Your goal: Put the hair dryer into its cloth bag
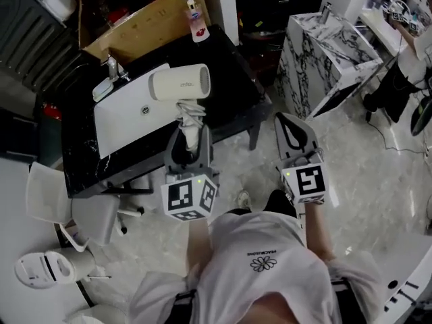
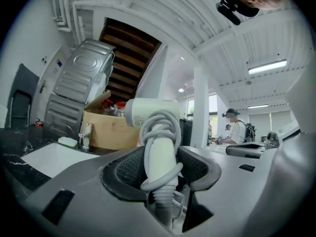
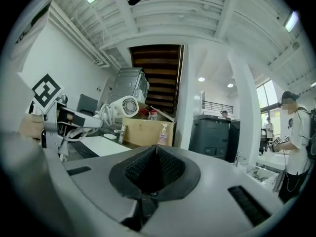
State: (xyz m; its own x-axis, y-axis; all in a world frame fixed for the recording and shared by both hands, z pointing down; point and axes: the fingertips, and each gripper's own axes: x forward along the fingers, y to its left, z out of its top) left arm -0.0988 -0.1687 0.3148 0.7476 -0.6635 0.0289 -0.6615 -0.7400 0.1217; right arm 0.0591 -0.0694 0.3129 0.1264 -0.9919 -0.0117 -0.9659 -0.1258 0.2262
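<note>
The left gripper (image 1: 189,139) clamps the dryer (image 1: 179,83) by its cord-wrapped handle, holding it up in the air. The right gripper (image 1: 295,135) is closed on nothing. Beyond them is the black surface (image 1: 233,90). No bag shows in any view, so the bagging looks not yet begun.

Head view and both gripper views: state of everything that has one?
hair dryer: held by its handle, head up
cord: wound round the handle
left gripper: shut on the hair dryer
right gripper: shut, empty
pump bottle: upright
cardboard box: open
</note>
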